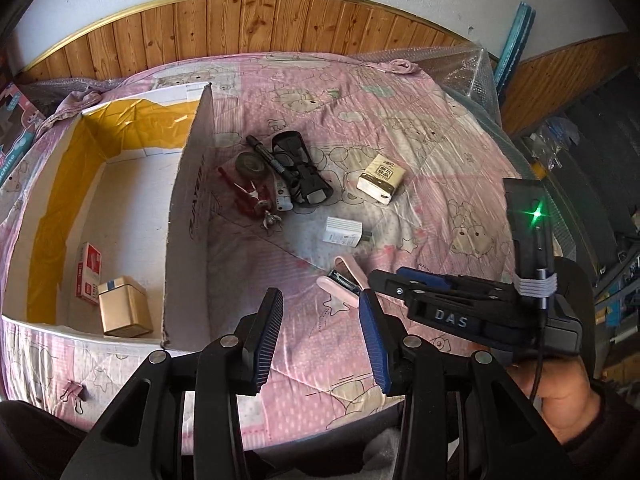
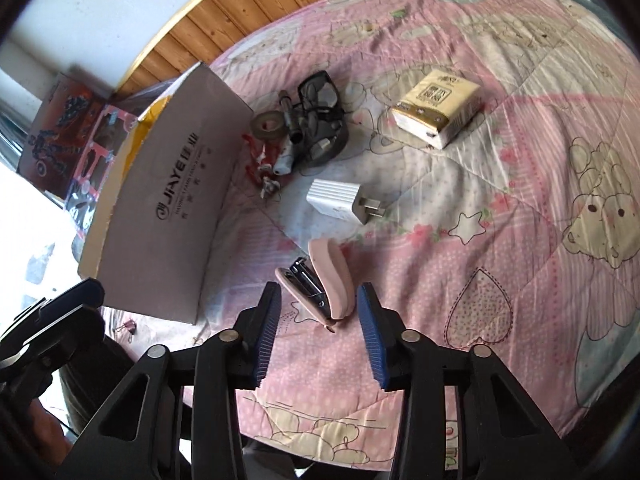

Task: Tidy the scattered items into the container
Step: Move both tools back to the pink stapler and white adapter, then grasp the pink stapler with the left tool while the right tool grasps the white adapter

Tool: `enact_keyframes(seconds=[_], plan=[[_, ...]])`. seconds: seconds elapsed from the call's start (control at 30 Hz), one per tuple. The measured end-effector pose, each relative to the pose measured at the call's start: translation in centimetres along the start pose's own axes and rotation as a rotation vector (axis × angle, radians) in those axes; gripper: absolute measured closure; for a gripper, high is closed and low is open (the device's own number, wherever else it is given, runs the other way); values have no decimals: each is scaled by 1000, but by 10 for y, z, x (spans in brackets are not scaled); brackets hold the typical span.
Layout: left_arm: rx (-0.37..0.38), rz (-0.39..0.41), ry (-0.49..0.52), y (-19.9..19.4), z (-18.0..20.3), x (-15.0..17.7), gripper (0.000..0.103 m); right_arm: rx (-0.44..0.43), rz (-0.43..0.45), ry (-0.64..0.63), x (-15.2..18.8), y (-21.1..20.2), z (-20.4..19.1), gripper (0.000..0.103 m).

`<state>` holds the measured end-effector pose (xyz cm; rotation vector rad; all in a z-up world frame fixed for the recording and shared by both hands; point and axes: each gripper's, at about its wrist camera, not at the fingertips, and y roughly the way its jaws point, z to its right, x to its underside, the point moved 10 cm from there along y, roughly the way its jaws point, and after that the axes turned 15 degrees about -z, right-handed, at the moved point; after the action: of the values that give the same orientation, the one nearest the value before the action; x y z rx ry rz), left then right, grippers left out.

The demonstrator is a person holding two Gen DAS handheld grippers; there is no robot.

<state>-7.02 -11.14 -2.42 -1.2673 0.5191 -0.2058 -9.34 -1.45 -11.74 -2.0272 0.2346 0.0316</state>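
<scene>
Left gripper: my left gripper [image 1: 320, 332] hangs over the pink cartoon-print quilt [image 1: 400, 128], its blue-padded fingers spread wide with nothing between them.
Right gripper: my right gripper [image 2: 319, 330] is also spread wide and empty; in the right wrist view the pink stapler [image 2: 320, 280] lies in the gap just ahead of the fingertips, at 12 o'clock, and I cannot tell whether either pad touches it.
Right gripper from the left: in the left wrist view my right gripper [image 1: 384, 282] reaches in from 3 o'clock, its tip at the stapler [image 1: 344, 284], with a green light glowing on its body.
Container: the open white cardboard box with yellow-taped inner walls [image 1: 188, 200] sits at 10 o'clock of my left gripper; its printed side wall [image 2: 172, 200] faces the scattered items.
Inside the box: a gold square tin [image 1: 124, 306] and a red-and-white small carton [image 1: 89, 274] rest on the floor of the box, just beside each other.
Stapler: it lies hinged open on the quilt, metal tray exposed, outside the box.
White charger: the white ribbed plug adapter [image 2: 340, 200] lies at 12 o'clock beyond the stapler, prongs pointing to 3 o'clock.
Tissue pack: the cream-and-white packet of tissues [image 2: 438, 114] lies at 1 o'clock, well apart from the rest.
Tangled pile: a grey tape roll [image 2: 269, 124], a black marker pen [image 1: 266, 156], a black strapped device [image 1: 300, 168] and red-handled pliers [image 1: 246, 196] lie bunched together near the box wall at 11 o'clock.
Binder clip: a pink binder clip [image 1: 74, 394] sits on the quilt edge at 8 o'clock in the left wrist view.
</scene>
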Motion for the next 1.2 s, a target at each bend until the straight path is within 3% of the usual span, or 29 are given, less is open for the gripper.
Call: enact_keyframes(seconds=[0.3,0.53,0.67,0.9,1.03,1.2], plan=[[9,-32,-51,18,-10,3,62,12,-67,-11,-5,37,2,70],[12,-26,-87,14,-24,9,62,62,-58,-155,10,37,-31,76],[18,-26,-103,14,-29,14,62,-39,-38,-198,16,30,-53,76],[52,-42,-101,24,-21,18,62,-73,-9,-126,5,13,-38,73],[66,-59,-105,40,-13,16,54,0,0,-134,-15,2,-25,70],[92,-87,-111,69,-1,9,54,121,-38,-203,-38,6,-15,61]])
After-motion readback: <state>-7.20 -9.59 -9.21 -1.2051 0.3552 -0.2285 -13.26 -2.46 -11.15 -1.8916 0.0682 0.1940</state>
